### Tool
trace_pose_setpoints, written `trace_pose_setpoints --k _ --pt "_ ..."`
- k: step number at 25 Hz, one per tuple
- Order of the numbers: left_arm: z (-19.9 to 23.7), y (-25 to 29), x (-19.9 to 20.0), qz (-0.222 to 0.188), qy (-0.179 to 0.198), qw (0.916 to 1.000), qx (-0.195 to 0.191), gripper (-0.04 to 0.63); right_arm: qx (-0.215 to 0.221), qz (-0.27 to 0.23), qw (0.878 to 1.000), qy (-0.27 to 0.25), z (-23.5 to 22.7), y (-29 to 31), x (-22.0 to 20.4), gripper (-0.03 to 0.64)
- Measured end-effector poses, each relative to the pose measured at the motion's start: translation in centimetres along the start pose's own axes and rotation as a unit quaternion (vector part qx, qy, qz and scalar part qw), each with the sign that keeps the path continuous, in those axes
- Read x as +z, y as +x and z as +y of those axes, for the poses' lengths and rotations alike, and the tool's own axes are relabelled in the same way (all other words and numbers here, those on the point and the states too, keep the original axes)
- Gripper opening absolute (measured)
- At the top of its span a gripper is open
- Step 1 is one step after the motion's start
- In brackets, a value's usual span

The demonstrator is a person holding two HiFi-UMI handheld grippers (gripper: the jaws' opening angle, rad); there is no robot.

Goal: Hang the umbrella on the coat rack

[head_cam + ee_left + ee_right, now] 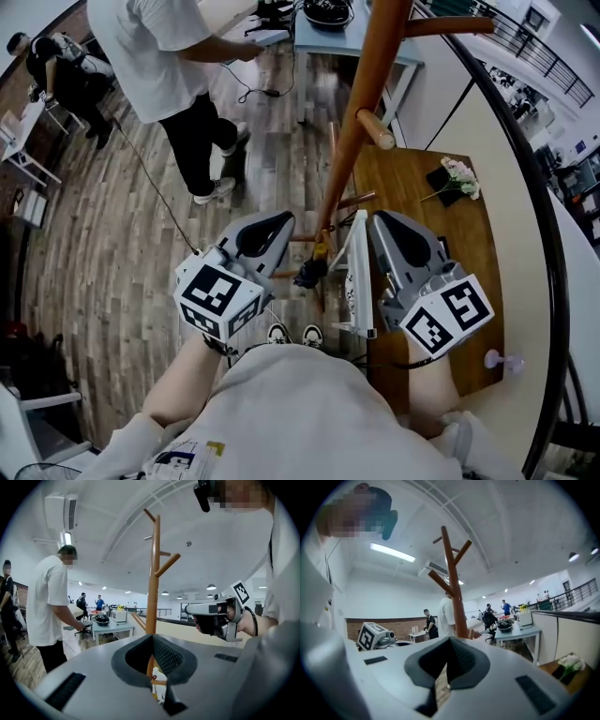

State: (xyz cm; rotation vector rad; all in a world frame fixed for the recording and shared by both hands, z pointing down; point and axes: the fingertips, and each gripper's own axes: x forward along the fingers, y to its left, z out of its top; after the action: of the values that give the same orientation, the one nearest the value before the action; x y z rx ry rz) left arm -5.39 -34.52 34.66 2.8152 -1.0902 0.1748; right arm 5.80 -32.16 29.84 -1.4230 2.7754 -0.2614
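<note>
The wooden coat rack (370,84) rises just ahead of me, its bare pegs showing high up in the left gripper view (153,573) and the right gripper view (452,573). Low on its pole hangs a small dark bundle with a yellow part (312,267), probably the folded umbrella; its shape is unclear. My left gripper (281,225) (152,667) is shut and holds nothing, a little left of the bundle. On the other side my right gripper (384,225) (449,667) is shut and holds nothing too.
A person in a white shirt and black trousers (169,56) stands at a light-blue table (328,37) beyond the rack. A wooden table (422,206) with flowers (459,178) lies to the right. A white panel (356,272) leans between rack and table.
</note>
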Motion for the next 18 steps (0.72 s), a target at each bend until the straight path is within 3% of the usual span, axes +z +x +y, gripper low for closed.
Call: trace_pose_setpoints --k 8,12,18 --pt "-0.4 -3.2 4.8 -0.034 0.072 0.9967 0.01 0.005 0.018 -0.029 0.999 -0.033 3.4 -1.7 3.7 0.003" --pt "-0.4 -4.8 5.7 -0.043 0.068 0.9966 0.019 0.005 0.024 -0.021 0.998 -0.051 5.0 -1.9 3.6 0.003" --pt "-0.5 -5.4 6.0 -0.044 0.077 0.9958 0.025 0.005 0.055 -0.02 0.998 -0.019 6.8 -1.1 2.8 0.003"
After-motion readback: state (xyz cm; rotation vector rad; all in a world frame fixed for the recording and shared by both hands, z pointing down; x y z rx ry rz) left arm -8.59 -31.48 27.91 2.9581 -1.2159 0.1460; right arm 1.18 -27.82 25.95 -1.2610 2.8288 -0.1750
